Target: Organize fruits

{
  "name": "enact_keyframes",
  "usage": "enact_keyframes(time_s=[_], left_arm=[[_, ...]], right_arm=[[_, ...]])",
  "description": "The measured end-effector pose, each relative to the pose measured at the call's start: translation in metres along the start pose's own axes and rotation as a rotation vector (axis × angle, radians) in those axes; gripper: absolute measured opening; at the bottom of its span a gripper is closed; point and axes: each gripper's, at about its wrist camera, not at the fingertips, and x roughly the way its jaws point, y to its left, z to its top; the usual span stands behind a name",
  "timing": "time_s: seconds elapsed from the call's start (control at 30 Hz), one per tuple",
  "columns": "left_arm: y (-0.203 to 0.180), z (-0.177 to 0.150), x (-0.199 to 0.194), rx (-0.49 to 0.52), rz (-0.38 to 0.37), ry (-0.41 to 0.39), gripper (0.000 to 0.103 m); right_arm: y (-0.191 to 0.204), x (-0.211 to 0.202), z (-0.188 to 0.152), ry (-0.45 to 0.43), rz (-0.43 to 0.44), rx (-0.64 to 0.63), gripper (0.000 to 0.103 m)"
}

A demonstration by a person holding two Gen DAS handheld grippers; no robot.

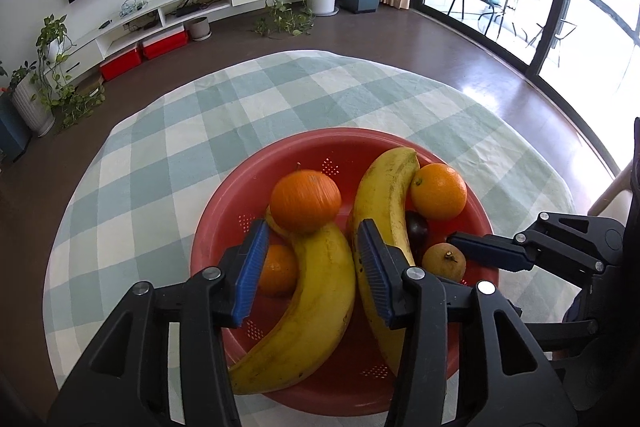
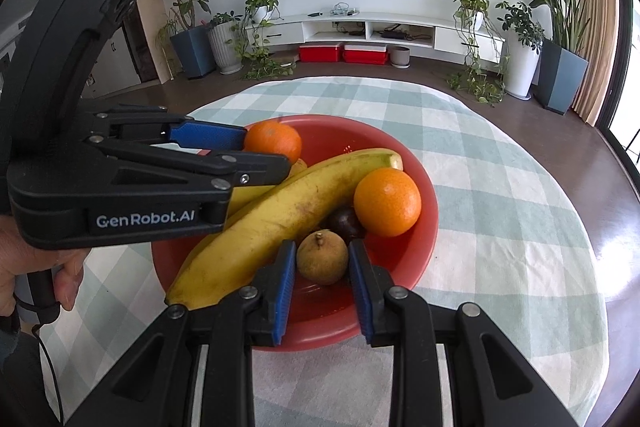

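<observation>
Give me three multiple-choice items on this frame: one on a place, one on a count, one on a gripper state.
1. Where does the small brown fruit lie?
A. On the checked cloth, outside the bowl
B. In the red bowl, between the right gripper's fingers
C. On top of a banana

2. How many bananas are in the bowl?
A. One
B. Two
C. Four

3. How does the left gripper stand?
A. Open, fingers either side of a banana
B. Shut on an orange
C. Out of view

Answers:
1 B: the right wrist view shows the fruit inside the bowl with a blue finger on each side.
2 B: the left wrist view shows two yellow bananas, the second beside the first.
3 A: its blue fingers are wide apart with the banana between them.
</observation>
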Motion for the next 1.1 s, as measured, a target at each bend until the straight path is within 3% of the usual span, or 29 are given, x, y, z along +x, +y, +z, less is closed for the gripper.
enact_keyframes(time_s=[0.13, 0.23, 0.3, 0.43, 0.5, 0.57, 0.67, 0.87, 1.0, 1.1], left_arm=[[0.000, -0.004, -0.009, -0.003, 0.004, -0.023, 0.052], [-0.002, -0.010, -0.021, 0.002, 0.021, -0.049, 0.062], [-0.003, -0.016, -0.032, -0.005, 0.032, -0.069, 0.066], [-0.009, -0.038, -0.061, -0.029, 0.062, -0.118, 0.080], [-0.017, -0.053, -0.080, -0.036, 0.091, -0.154, 0.082], [-0.027, -0.069, -0.101, -0.035, 0.132, -0.202, 0.099], [-0.042, -0.097, -0.137, -0.064, 0.181, -0.286, 0.100], [-0.072, -0.149, -0.202, -0.148, 0.385, -0.465, 0.103], [-0.081, -0.169, -0.225, -0.175, 0.432, -0.473, 0.103], [-0.075, -0.178, -0.233, -0.264, 0.336, -0.387, 0.103]], right_arm=[[0.002, -0.001, -0.002, -0.003, 0.000, -0.003, 0.032], [0.003, -0.003, -0.003, -0.011, -0.009, -0.010, 0.035], [0.003, -0.007, -0.004, -0.026, -0.021, -0.014, 0.042], [0.000, -0.021, -0.007, -0.074, -0.036, 0.005, 0.066], [-0.001, -0.030, -0.009, -0.103, -0.050, 0.017, 0.070], [0.001, -0.043, -0.011, -0.146, -0.070, 0.019, 0.073], [0.004, -0.071, -0.020, -0.242, -0.101, 0.029, 0.086], [0.018, -0.136, -0.052, -0.441, -0.192, 0.051, 0.102], [0.037, -0.179, -0.067, -0.565, -0.229, 0.031, 0.103], [0.051, -0.203, -0.073, -0.613, -0.243, 0.009, 0.103]])
